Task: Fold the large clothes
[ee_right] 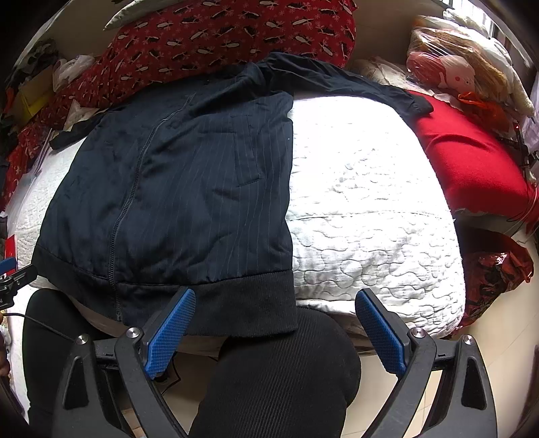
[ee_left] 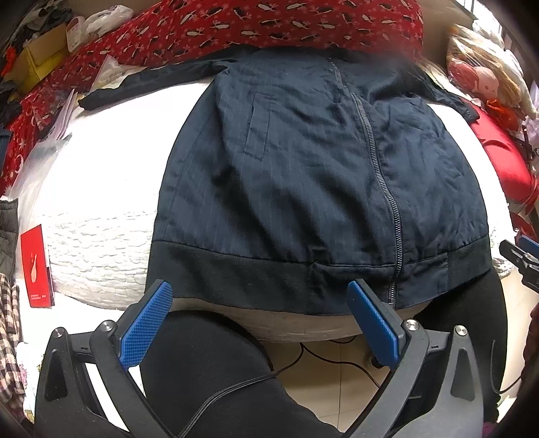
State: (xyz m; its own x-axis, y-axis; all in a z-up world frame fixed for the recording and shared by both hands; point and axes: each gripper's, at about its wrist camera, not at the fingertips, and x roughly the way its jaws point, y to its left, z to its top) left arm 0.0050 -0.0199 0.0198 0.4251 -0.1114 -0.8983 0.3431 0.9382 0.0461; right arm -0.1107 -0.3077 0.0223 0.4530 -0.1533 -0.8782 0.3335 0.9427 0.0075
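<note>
A navy pinstriped zip jacket (ee_left: pixel 303 168) lies flat, front up, on a white quilted surface (ee_left: pixel 94 242), with its black ribbed hem at the near edge. Its sleeves spread out at the far side. It also shows in the right wrist view (ee_right: pixel 188 188), with one sleeve (ee_right: pixel 353 84) reaching right. My left gripper (ee_left: pixel 259 296) is open and empty, just in front of the hem. My right gripper (ee_right: pixel 276 306) is open and empty, at the hem's right corner. The right gripper's tip shows in the left wrist view (ee_left: pixel 522 256).
A red patterned cloth (ee_left: pixel 235 23) lies bunched behind the jacket. A red cushion (ee_right: pixel 471 161) sits at the right, with bagged items (ee_right: pixel 454 67) behind it. A red card (ee_left: pixel 35 266) lies at the left edge. The person's black-clad legs (ee_right: pixel 279 377) stand below the grippers.
</note>
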